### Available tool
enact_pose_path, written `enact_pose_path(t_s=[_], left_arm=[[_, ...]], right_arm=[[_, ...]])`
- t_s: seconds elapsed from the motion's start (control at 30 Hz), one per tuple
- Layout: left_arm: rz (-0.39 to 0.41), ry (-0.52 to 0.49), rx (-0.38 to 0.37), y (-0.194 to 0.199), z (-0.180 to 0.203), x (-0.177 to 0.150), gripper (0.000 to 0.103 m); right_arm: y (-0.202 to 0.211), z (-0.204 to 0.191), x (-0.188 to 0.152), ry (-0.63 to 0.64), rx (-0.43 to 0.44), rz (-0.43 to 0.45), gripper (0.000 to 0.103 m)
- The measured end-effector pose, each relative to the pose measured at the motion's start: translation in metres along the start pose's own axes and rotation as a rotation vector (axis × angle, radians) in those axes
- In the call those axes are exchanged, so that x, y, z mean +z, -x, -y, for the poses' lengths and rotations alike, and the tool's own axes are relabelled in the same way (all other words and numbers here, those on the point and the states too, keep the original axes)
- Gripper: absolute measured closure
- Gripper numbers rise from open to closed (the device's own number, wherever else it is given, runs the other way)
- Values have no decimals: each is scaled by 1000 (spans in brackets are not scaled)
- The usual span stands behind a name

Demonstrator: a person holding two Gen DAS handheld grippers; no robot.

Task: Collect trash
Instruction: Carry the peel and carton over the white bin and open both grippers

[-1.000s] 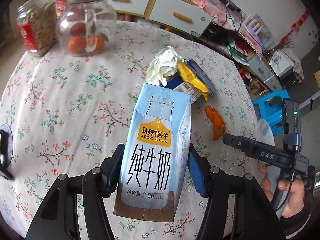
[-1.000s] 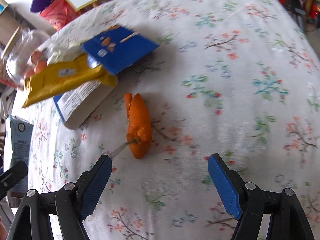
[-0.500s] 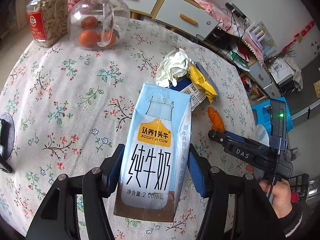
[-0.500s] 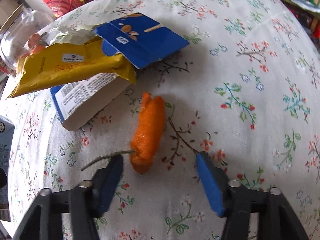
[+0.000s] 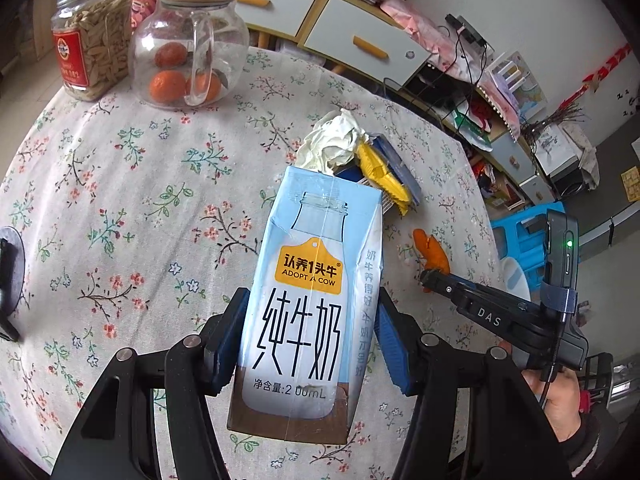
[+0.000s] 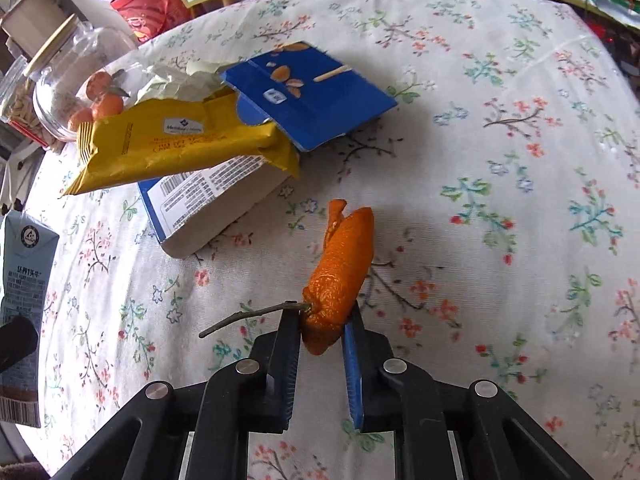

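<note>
Left claw [image 5: 310,344] grips the milk carton [image 5: 316,300]; right claw [image 6: 320,344] pinches the orange peel [image 6: 340,272]. Ahead, we judge the yellow wrapper [image 6: 180,148], blue box [image 6: 308,96] and crumpled paper [image 5: 332,144] uncollected.

Round table in floral cloth [image 5: 132,184], glass jug of oranges [image 5: 188,46], nut jar [image 5: 94,42], blue box [image 6: 248,160], orange peel [image 6: 344,264]

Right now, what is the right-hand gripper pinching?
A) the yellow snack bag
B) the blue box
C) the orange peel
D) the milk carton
C: the right gripper is closed on the stem end of the orange peel; the left gripper holds the milk carton.
</note>
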State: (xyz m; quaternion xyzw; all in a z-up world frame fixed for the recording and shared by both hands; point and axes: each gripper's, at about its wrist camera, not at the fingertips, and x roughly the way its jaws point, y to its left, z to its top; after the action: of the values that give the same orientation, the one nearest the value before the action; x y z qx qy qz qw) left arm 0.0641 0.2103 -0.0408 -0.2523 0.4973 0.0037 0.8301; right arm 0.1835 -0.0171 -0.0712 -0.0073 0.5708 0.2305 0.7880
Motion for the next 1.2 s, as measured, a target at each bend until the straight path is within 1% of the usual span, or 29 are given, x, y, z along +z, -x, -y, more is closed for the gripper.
enact_pose_path(t_s=[0.23, 0.43, 0.6, 0.83, 1.0, 1.2], left_arm=[[36, 4, -45, 11, 18, 7, 40], [43, -3, -72, 10, 42, 10, 40], [29, -36, -91, 0, 67, 6, 40], [-8, -94, -122, -23, 115, -1, 40], [-35, -146, -135, -43, 153, -9, 40], [-55, -215, -148, -63, 194, -20, 40]], right_arm=[[33, 30, -4, -44, -4, 47, 85], [59, 73, -9, -112, -22, 81, 85], [84, 118, -16, -191, -36, 112, 85], [116, 189, -31, -333, -65, 155, 85], [140, 244, -51, -429, -104, 185, 85], [157, 297, -72, -519, -135, 200, 85]])
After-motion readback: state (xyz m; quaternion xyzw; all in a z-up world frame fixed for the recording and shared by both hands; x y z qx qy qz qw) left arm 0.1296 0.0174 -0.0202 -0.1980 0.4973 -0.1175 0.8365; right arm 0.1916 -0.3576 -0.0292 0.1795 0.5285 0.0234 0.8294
